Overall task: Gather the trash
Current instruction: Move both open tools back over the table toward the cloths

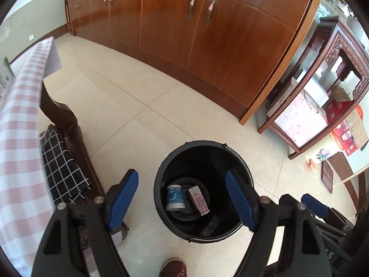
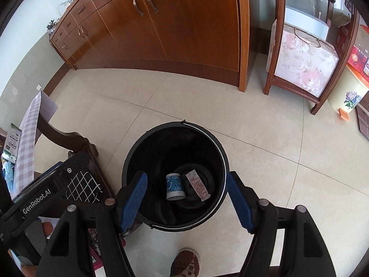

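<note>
A black bucket stands on the tiled floor right below both grippers. On its bottom lie a blue-and-white paper cup on its side and a small pink-and-white carton beside it. My left gripper hangs open over the bucket's mouth, with nothing between its blue pads. My right gripper is open above the same opening, and its pads are bare too. Each gripper shows at the edge of the other's view.
A long wooden cabinet runs along the far wall. At left are a dark chair with a black checked cloth and a table with a pink checked cloth. A person's shoe is near the bucket. A floral box sits under a wooden stand.
</note>
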